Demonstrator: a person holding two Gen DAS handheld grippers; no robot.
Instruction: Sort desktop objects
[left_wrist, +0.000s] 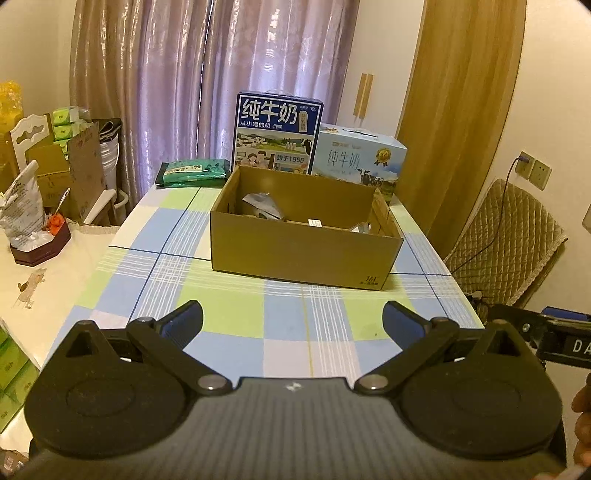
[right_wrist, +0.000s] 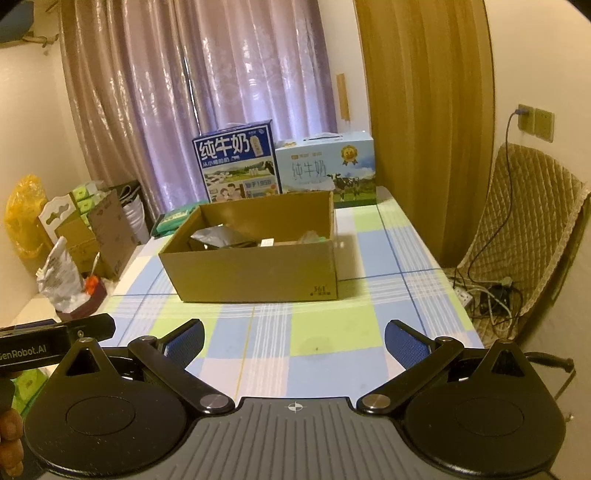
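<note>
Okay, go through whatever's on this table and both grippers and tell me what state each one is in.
Left gripper: open, empty.
Right gripper: open, empty.
Cardboard box: open-topped, holding several items.
Dark blue milk carton: upright, closed.
Light blue milk carton: upright, closed.
Green packet: lying flat.

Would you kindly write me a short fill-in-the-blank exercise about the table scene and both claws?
1. Both the left claw and the right claw are ____ and hold nothing.
2. The cardboard box rests on the ____ tablecloth.
3. Behind it stand two ____ cartons, dark blue and light blue.

Missing words: open; checked; milk
</note>
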